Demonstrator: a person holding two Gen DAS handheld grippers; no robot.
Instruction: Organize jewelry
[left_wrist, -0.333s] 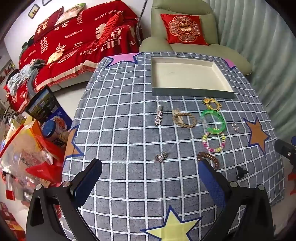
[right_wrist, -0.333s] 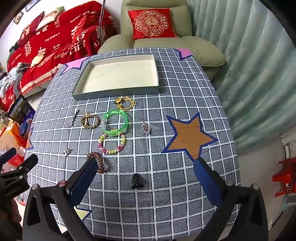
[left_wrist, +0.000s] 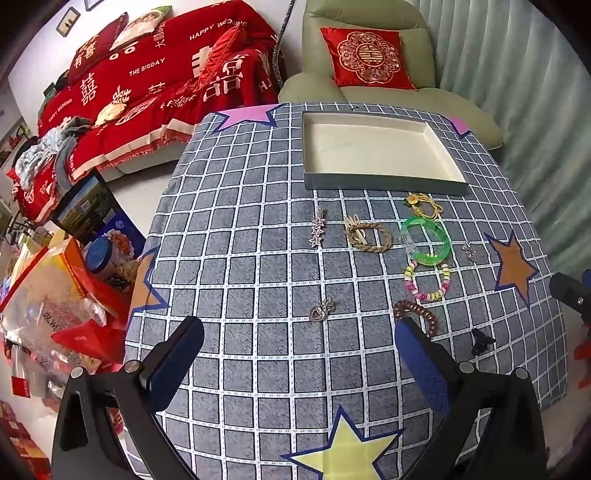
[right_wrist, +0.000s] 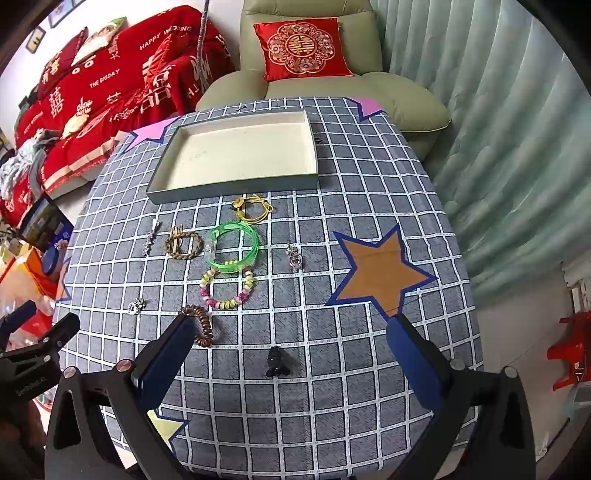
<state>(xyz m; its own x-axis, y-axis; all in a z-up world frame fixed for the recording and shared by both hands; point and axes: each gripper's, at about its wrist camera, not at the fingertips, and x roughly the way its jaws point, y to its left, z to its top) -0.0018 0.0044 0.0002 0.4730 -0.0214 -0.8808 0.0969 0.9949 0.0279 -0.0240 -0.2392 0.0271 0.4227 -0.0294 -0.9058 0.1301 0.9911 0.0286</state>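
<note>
Grey checked cloth on the bench (right_wrist: 369, 387), nothing sorted yet: the shallow tray (right_wrist: 236, 186) at 12 o'clock is empty and every piece lies loose in front of it. My read: pre-grasp stage, first pick not yet made.

Both sets of fingers are spread wide and hold nothing. Right gripper (right_wrist: 291, 343) hovers over the near edge, and the black hair claw (right_wrist: 277, 362) lies between its fingers, slightly toward 11 o'clock. The brown coil hair tie (right_wrist: 201, 325) is just beside the left fingertip (right_wrist: 177, 332). Further toward 12: pastel bead bracelet (right_wrist: 227, 288), green bangle (right_wrist: 234, 247), yellow cord piece (right_wrist: 251, 208), braided ring (right_wrist: 183, 245), star clip (right_wrist: 149, 240), silver charm (right_wrist: 294, 256).

Left gripper (left_wrist: 299, 347) is also over the near edge, heart pendant (left_wrist: 321, 311) just ahead at 12 o'clock, between its fingers.

Next move, likely: drop the right gripper onto the claw, close, and carry it to the tray. The claw is small, so centring matters.
</note>
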